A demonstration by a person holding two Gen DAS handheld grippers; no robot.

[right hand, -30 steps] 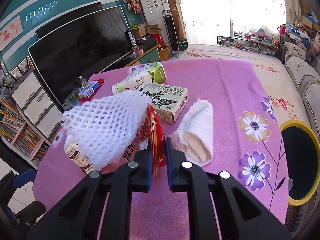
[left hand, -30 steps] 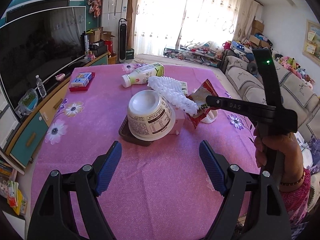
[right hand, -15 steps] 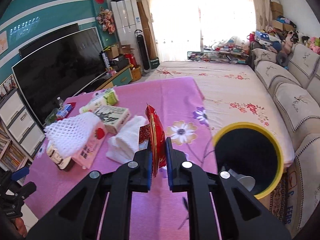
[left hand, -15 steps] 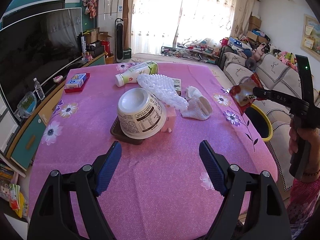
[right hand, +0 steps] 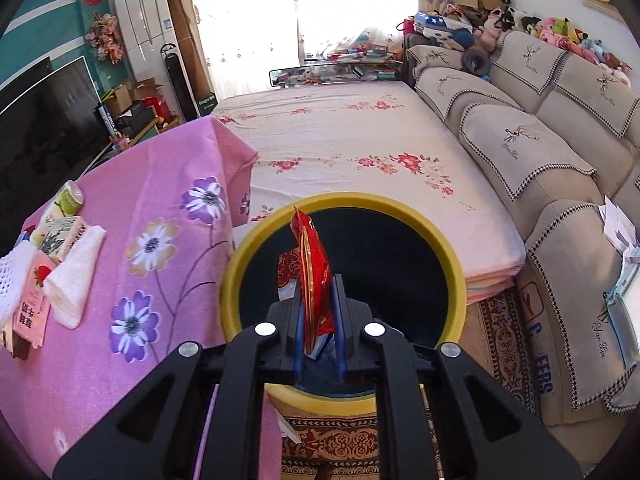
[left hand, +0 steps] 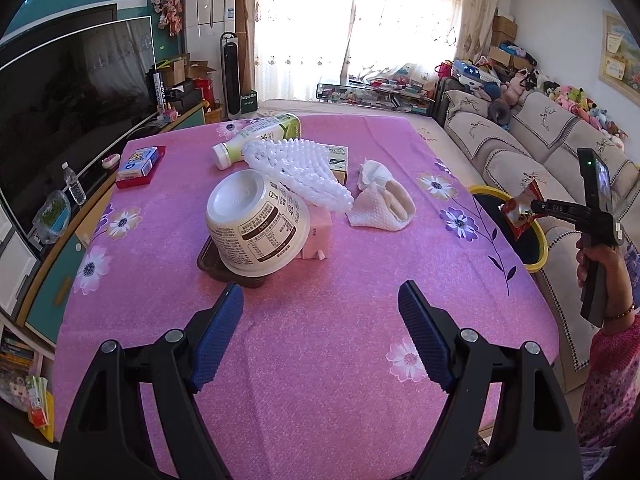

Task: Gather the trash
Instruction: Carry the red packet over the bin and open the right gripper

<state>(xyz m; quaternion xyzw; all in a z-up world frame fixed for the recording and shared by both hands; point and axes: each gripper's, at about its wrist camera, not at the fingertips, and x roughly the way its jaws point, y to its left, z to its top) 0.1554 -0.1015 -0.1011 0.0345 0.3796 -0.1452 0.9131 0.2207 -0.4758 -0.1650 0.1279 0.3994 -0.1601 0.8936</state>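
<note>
The right gripper, clenched on the red wrapper, hangs over the yellow-rimmed bin; release it well inside the rim; the left gripper gapes empty.

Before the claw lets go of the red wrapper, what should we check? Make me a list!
1. Right claw shut on wrapper: ok.
2. Wrapper over the bin opening: ok.
3. Bin mouth free of blockage: ok, inside looks dark.
4. Wrapper clear of the rim: ok.
5. Left claw open, empty, over the table: ok.
6. Bin has room inside: cannot tell.
</note>
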